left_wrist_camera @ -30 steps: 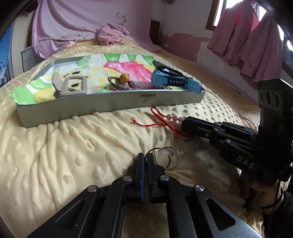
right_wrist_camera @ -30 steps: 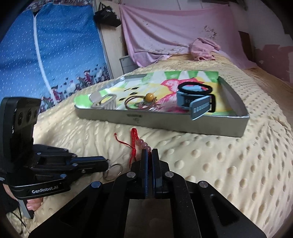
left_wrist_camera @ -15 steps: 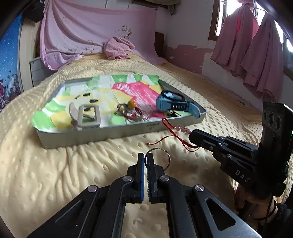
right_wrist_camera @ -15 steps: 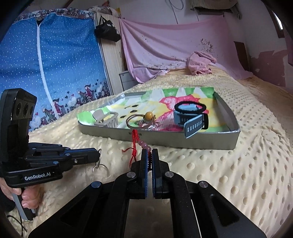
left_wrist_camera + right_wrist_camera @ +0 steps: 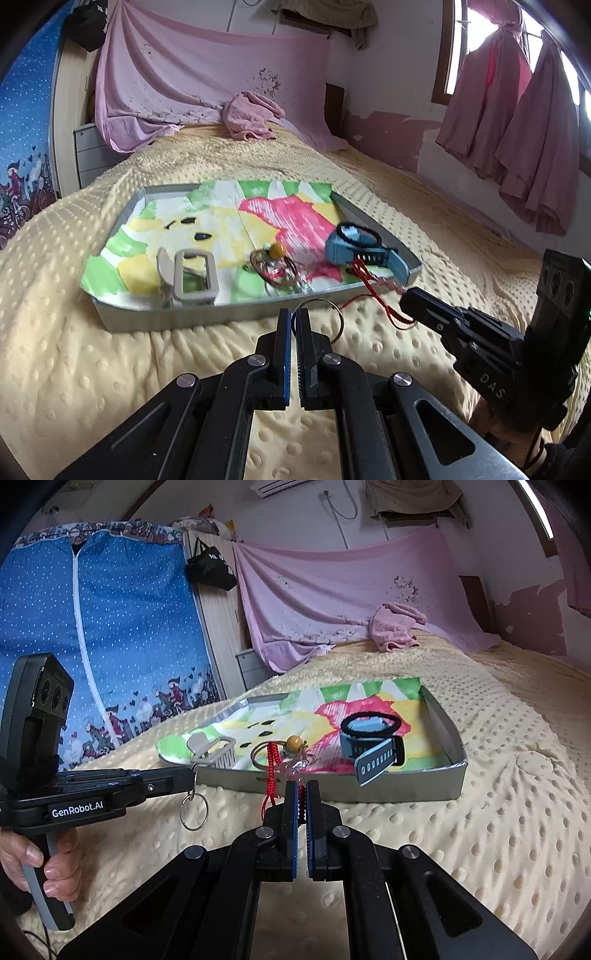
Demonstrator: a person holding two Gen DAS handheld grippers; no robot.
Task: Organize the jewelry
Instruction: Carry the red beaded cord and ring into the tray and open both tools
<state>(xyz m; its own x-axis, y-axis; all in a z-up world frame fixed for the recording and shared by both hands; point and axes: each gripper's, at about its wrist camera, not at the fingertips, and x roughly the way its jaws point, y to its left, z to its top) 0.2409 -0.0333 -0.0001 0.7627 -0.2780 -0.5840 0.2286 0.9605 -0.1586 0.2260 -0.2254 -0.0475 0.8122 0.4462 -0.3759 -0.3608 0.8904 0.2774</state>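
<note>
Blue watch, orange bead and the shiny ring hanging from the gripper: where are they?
Blue watch (image 5: 364, 744), right wrist view, on the side of its case.
Orange bead (image 5: 294, 742), right wrist view, on the bead's middle.
Metal ring (image 5: 194, 812), right wrist view, on the hanging loop's wire rim.

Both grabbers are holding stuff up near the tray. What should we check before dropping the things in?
1. Left gripper shut on the metal ring: ok; the ring hangs clear of the blanket.
2. Right gripper shut on the red cord bracelet: ok.
3. Ring over the tray: not ok, it hangs outside the near wall.
4. Bracelet over the tray: cannot tell; the cord tail dangles outside.
5. Free room in the tray: ok, the far part is bare; the hair clip, bead ring and blue watch crowd the near wall.
</note>
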